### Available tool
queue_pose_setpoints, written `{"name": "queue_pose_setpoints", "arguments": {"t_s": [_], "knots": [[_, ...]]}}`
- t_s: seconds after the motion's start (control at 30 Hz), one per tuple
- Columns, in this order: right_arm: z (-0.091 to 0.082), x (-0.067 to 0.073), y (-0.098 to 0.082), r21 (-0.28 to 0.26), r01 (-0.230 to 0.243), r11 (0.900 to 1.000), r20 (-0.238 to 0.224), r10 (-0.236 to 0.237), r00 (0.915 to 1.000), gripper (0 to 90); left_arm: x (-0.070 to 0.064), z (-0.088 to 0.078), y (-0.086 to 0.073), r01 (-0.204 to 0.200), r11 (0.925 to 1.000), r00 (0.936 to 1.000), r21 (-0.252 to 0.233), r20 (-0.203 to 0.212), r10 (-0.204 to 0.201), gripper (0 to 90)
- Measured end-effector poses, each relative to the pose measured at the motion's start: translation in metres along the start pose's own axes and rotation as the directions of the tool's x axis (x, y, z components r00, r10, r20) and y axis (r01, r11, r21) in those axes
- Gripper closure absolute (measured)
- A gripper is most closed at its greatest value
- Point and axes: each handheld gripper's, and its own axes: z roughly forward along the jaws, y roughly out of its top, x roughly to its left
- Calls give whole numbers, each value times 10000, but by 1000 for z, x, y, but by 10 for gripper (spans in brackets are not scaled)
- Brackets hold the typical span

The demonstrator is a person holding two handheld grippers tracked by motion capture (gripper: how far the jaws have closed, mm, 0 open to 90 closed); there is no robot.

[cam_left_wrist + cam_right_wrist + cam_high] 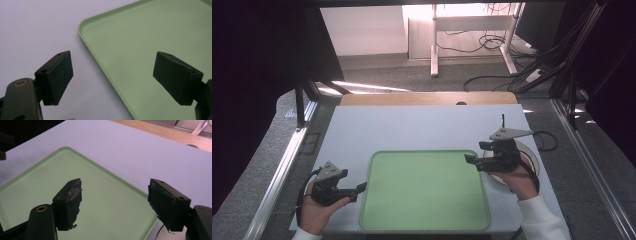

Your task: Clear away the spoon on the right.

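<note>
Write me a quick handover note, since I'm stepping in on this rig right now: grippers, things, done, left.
Left gripper: open, holding nothing, at the green tray's left edge.
Right gripper: open, holding nothing, over the tray's right far corner.
The tray lies on the white table with nothing on it. A round thing lies under the right hand; what it is can't be told.
Done: nothing visible.
Left: both fingers sets are poised at the tray, likely to grasp it.
</note>
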Motion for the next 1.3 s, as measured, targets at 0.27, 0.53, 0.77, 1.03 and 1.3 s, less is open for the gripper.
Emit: {"name": "queue_pose_setpoints", "arguments": {"t_s": [0.27,0.53,0.77,1.03,1.3], "knots": [[1,-22,3,-304,-226,9993,289,235,9993,293,4,0,-2,99,9999,9999,95,-129,-98,157],[-16,-40,6,-830,-584,9948,879,657,9940,311,3,-1,-2,4,10000,9999,95,-133,-2,156],[-19,-55,6,-862,-903,9922,1310,1011,9862,319,3,1,-3,-46,9999,9999,165,-147,48,156],[-19,-72,7,-842,-1163,9896,1804,1300,9750,325,5,1,-3,2,9999,9996,167,-266,3,155],[-14,-99,12,-682,-1426,9874,2606,1556,9528,329,3,1,-2,-15,9999,9996,170,-280,20,155]]}}
